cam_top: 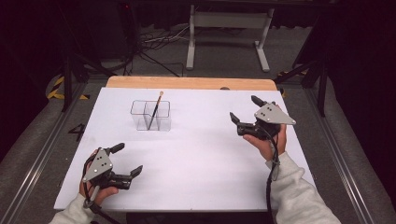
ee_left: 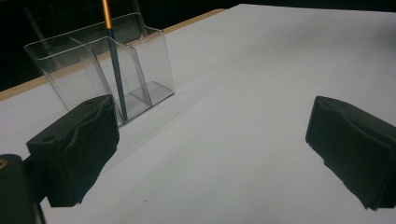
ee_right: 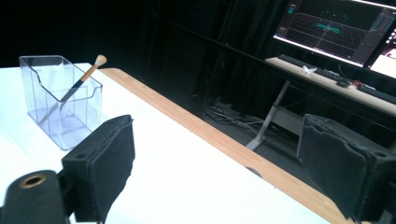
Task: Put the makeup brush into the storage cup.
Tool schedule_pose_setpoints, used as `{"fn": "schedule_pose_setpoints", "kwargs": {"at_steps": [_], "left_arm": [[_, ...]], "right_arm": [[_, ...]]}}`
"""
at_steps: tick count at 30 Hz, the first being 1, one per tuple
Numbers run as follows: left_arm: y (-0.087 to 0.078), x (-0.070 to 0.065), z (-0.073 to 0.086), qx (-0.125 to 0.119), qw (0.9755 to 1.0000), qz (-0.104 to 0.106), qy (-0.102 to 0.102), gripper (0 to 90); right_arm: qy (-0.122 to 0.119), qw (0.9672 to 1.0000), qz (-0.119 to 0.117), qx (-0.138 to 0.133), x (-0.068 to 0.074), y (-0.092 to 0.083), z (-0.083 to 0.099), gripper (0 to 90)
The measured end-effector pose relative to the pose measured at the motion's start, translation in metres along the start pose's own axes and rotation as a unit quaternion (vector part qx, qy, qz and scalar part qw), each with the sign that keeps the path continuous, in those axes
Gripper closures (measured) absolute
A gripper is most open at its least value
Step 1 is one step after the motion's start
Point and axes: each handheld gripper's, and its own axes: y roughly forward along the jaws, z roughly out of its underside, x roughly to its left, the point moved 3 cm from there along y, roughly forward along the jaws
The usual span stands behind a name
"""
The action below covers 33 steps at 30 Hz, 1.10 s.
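A clear box (cam_top: pixel 151 115) stands on the white table (cam_top: pixel 201 163), toward its far left. A brush (cam_top: pixel 155 110) leans inside the box, bristles up, its tip above the rim. The left gripper (cam_top: pixel 125 160) rests near the table's front left corner, jaws wide and holding nothing. The right gripper (cam_top: pixel 243 108) hovers at the right side, well apart from the box, jaws wide and empty too.
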Motion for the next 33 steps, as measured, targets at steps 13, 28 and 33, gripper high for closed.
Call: {"fn": "schedule_pose_setpoints", "kwargs": {"at_steps": [13, 28, 33], "left_arm": [[0.001, 0.000, 0.000, 0.002, 1.0000, 0.001, 0.001, 3.4], [0.001, -0.001, 0.001, 0.004, 1.0000, 0.000, 0.002, 3.4], [0.002, -0.001, 0.001, 0.005, 1.0000, 0.003, 0.004, 3.4]], "right_arm": [[-0.006, 0.9999, 0.004, 0.014, -0.003, -0.013, 0.013, 12.1], [-0.001, 0.9996, 0.007, 0.027, -0.006, -0.027, 0.035, 11.9], [0.001, 0.9994, 0.012, 0.032, -0.009, -0.034, 0.043, 11.9]]}}
